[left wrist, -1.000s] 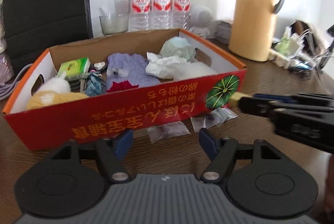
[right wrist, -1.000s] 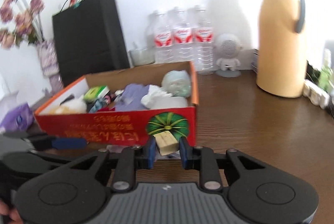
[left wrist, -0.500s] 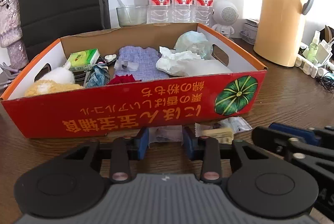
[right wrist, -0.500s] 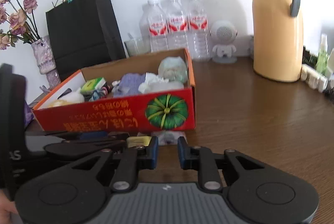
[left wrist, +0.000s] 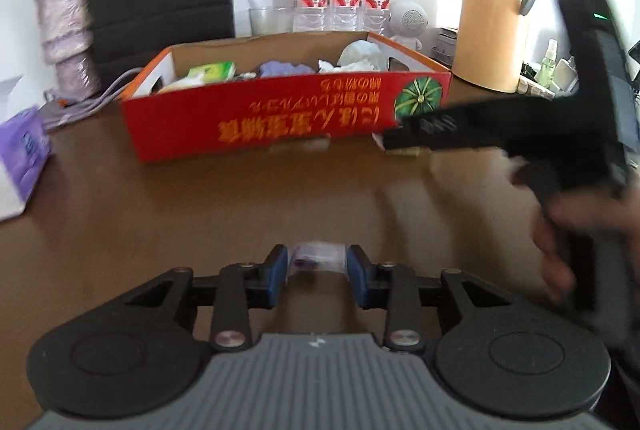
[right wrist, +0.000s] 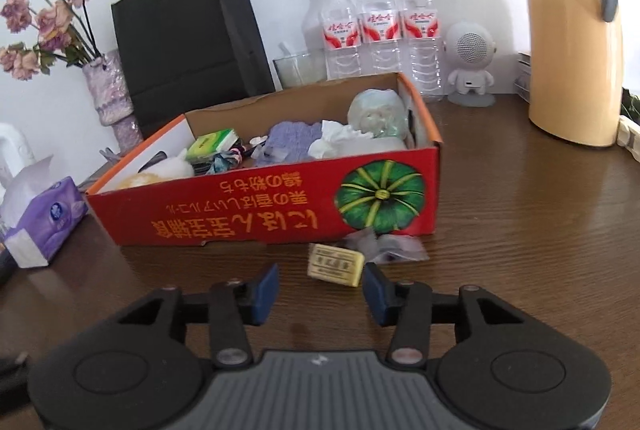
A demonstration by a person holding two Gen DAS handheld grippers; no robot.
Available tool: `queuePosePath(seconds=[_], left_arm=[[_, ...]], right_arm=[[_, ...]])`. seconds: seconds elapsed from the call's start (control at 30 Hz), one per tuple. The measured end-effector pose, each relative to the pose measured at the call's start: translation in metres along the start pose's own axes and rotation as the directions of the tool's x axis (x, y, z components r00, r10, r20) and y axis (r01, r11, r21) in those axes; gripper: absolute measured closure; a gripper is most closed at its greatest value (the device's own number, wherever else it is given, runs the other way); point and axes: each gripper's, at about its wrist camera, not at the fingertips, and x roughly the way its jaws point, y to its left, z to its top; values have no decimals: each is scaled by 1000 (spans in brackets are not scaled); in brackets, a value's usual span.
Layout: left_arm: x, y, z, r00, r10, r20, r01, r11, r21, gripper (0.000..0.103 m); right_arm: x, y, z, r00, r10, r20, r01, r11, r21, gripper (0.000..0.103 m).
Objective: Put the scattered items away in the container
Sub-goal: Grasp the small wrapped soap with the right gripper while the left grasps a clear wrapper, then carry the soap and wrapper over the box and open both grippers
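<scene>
In the left wrist view we see our left gripper [left wrist: 317,272] well back from the red box [left wrist: 280,113], with a small clear packet [left wrist: 318,257] sitting between its blue fingers [left wrist: 275,276]. The fingers have just been opening a little, and they stand narrow around the packet; the blur keeps us from telling whether they press on it, so we cannot say if it is truly held.

Our right gripper [right wrist: 320,288] hovers over the brown table [right wrist: 540,230] close to the box's front wall. Its fingers have just been opening and now stand fairly wide with nothing between them. A small yellow block [right wrist: 336,264] lies on the table just ahead of them, nearer the right finger. Just behind the block, a crumpled clear wrapper [right wrist: 384,246] rests against the foot of the box, below the printed pumpkin.

The box already holds a green packet [right wrist: 212,143], a purple cloth [right wrist: 292,141], white tissue [right wrist: 340,137] and other small things. A purple tissue pack [right wrist: 48,220] lies to its left, and a yellow jug [right wrist: 576,41] stands to its right.
</scene>
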Motion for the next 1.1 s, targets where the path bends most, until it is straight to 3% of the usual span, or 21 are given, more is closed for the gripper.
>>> queuePosePath(seconds=[0.07,0.13,0.23,0.37,0.5,0.57,0.73,0.77,0.87,1.0,1.03,1.1], left_arm=[[-3,1,-3,1000,9,7,-9,1000,13,47],[-3,6,-1,1000,10,17,-10,1000,2,43],[-1,12,2,1000,-4,-3,4,1000,-23,42],[-7,14,0,1000,-28,12,29,999,-37,42],[-4,5,-4,1000,-26,12,26,1000,-5,42],[2,3,-6,1000,-17,0,17,1000,-1,48],[3,-1,-10,1000,7,22,-8,1000,17,53],[2,-1,-10,1000,10,24,-10,1000,14,61],[-1,3,-12,999,14,31,-14,1000,-3,71],[-4,7,-13,999,14,39,-13,999,-30,78],[-7,8,-14,999,16,45,-14,999,-43,79],[-21,7,-16,994,42,98,-37,998,-51,81]], right_arm=[[9,10,3,999,-52,-4,52,998,-31,59],[18,18,4,993,-115,-12,114,993,-41,73],[18,23,1,989,-143,-20,142,989,-50,75],[-28,29,-8,997,-82,-12,81,995,-58,75],[-69,39,-42,998,-35,-55,27,990,-136,74],[-77,39,-58,995,-50,-91,38,991,-131,74],[-87,40,-67,995,-57,-86,43,987,-155,74],[-89,39,-68,995,-50,-88,36,987,-154,73],[-87,36,-68,994,-35,-100,22,991,-131,65],[-83,40,-70,996,-50,-79,37,988,-151,66],[-81,42,-71,996,-58,-71,46,986,-162,71],[-81,45,-71,995,-72,-63,60,982,-179,75]])
